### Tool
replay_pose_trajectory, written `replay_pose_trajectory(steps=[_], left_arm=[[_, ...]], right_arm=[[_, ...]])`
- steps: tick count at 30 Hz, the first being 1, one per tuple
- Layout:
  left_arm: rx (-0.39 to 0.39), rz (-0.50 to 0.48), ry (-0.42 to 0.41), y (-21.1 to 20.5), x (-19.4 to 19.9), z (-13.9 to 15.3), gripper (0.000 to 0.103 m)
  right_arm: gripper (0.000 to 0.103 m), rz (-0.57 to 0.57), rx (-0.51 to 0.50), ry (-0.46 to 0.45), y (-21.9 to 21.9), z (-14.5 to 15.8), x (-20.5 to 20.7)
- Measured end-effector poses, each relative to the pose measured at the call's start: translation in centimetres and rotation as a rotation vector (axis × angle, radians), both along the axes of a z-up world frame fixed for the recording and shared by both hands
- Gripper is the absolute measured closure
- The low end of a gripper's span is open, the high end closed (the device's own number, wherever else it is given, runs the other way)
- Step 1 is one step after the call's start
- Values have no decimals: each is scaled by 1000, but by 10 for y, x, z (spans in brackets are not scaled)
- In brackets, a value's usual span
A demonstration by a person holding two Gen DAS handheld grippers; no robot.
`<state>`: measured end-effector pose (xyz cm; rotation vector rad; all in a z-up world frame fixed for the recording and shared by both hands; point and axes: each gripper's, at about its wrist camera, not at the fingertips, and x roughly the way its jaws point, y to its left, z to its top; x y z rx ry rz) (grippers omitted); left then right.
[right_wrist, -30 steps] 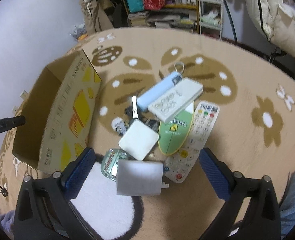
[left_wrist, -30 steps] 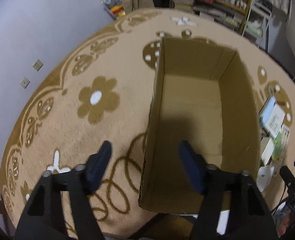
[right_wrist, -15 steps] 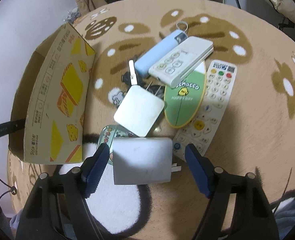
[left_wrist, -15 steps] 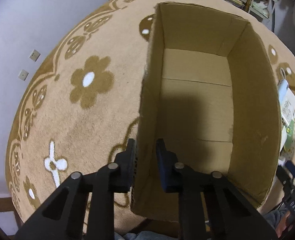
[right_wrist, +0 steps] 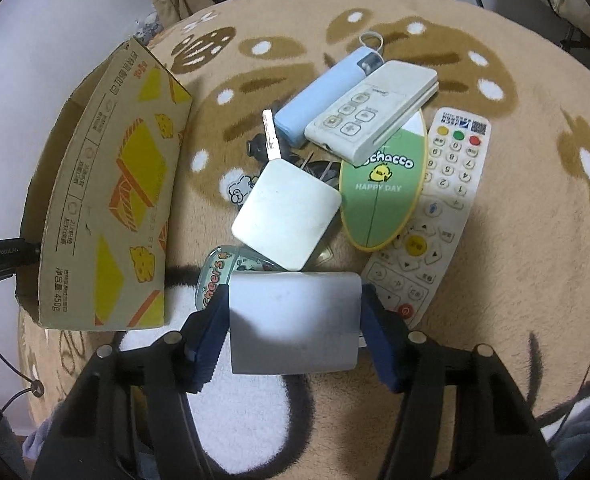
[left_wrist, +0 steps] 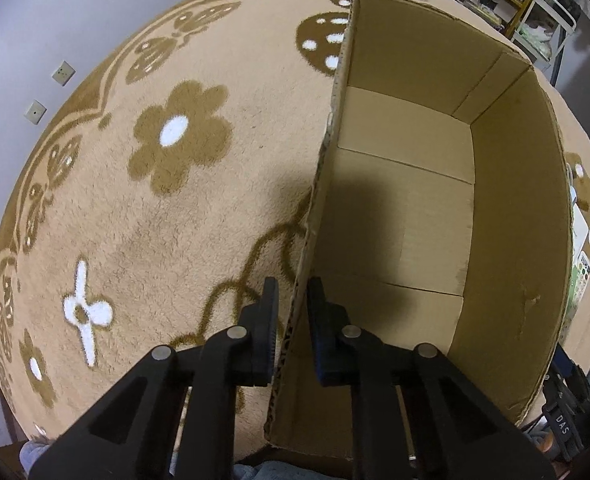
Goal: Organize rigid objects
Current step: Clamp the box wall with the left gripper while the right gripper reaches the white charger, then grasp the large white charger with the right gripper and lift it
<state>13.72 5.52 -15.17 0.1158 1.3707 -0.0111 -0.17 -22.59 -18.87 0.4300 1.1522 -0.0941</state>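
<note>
At nine o'clock of the pile stands the cardboard box [right_wrist: 107,200], open-topped and empty inside as far as the left wrist view shows, resting on the flowered rug [left_wrist: 143,208]; the left gripper [left_wrist: 291,320] has closed right down on the box's near side wall, one pad outside and one inside, so it pinches the cardboard and steadies the box. Moving rightward, the heap of rigid things lies just beside the box's printed face: a small "Cheers" tin [right_wrist: 219,276] at seven o'clock of the heap, a white square puck [right_wrist: 287,212] in the middle overlapping it, a key [right_wrist: 271,136] and a pale blue power bank [right_wrist: 323,92] at eleven, a white keypad unit [right_wrist: 375,112] at twelve lying over the bank, a green oval case [right_wrist: 383,192] at three and a long white remote [right_wrist: 435,216] at the far right. At six o'clock sits a grey-white rectangular charger block [right_wrist: 295,320], and the right gripper [right_wrist: 295,332] has just been closing round it: the jaws stand about half open with the block between them, the pads at or very near its two sides, though I cannot tell that they press yet. The step in hand looks like the first pick; next it calls for a firm squeeze, a straight lift clear of the tin, and a carry toward nine o'clock over the box rim
</note>
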Motion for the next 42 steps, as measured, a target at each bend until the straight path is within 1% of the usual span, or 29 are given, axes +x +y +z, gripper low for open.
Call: replay_pose_trajectory(steps=[2, 4, 5, 7, 10, 13, 17, 20, 25, 30, 34, 39, 42], left_arm=[[-13, 4, 2, 2, 0, 0, 90], [-25, 10, 7, 3, 0, 0, 91], [-25, 12, 9, 4, 1, 0, 91], [-16, 6, 11, 2, 0, -1, 91], [-7, 5, 10, 0, -1, -1, 91], [-5, 7, 10, 1, -1, -1, 91], [-13, 11, 11, 2, -1, 0, 91], [-11, 8, 7, 1, -2, 0, 91], [-29, 27, 13, 4, -1, -1, 91], [-15, 23, 9, 2, -1, -4, 91], [-19, 4, 11, 4, 3, -5, 91], [-27, 22, 9, 6, 4, -5, 90], [-21, 23, 5, 5, 4, -5, 90]], right_arm=[[37, 4, -19, -28, 2, 8, -1], [37, 13, -1, -61, 2, 14, 1], [37, 19, -11, -85, 4, 18, 3], [37, 28, -25, -100, 5, 23, 5], [37, 25, 1, -128, 3, 31, 8], [37, 21, 5, -168, 1, 45, 12], [37, 42, -3, -226, 6, 69, 27], [37, 79, -17, -284, 15, 88, 42], [37, 140, -1, -341, 30, 108, 65], [37, 185, -9, -369, 45, 113, 76], [37, 189, 39, -391, 55, 113, 84], [37, 227, 67, -407, 68, 113, 89], [37, 237, 113, -413, 75, 112, 88]])
